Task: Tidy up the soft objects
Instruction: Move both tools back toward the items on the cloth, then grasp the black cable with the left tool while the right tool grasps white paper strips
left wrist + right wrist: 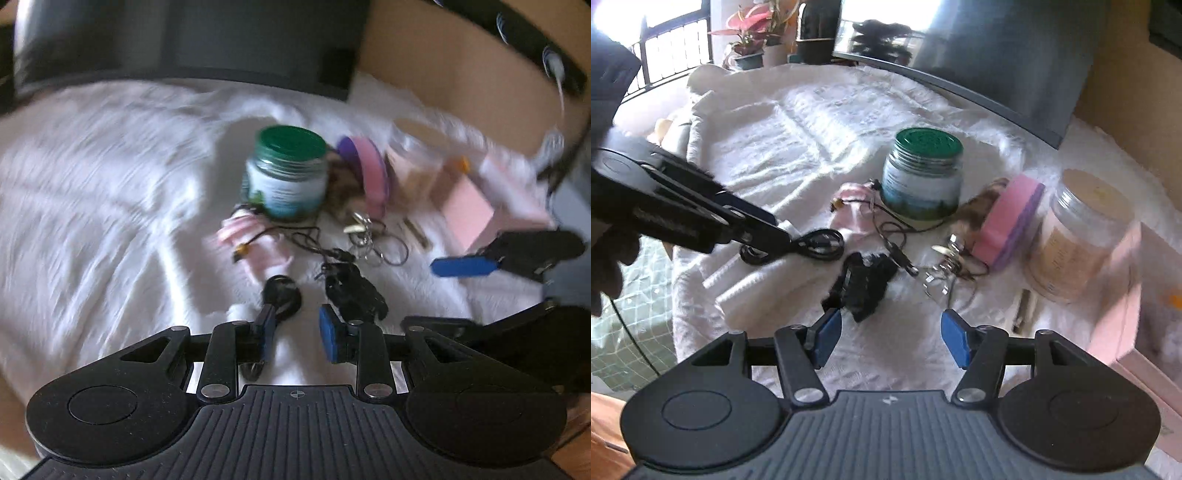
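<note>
A white quilted bedspread (812,122) fills most of both views, rumpled and yielding, so anything pressed against it will sink rather than resist. Right of centre in the right wrist view stands a green-lidded jar (922,173), rigid and probably heavy, and further right a clear jar with a tan lid (1078,236); neither looks like part of the soft sorting. Between them a pink and purple sponge (1010,221) stands on edge, light and compressible, best pinched across its flat faces. Left of the green-lidded jar lies a pale pink cloth (855,210), limp, to be gathered at a fold. Lower centre, just ahead of the right gripper (891,338), sits a crumpled black fabric piece (862,286), the nearest soft thing, likely to drape when lifted; a bunched ridge suits the pads. Its fingers stand spread, holding nothing. The left gripper (295,328) hovers with fingers parted and empty, just by a coiled black cable (281,295).
</note>
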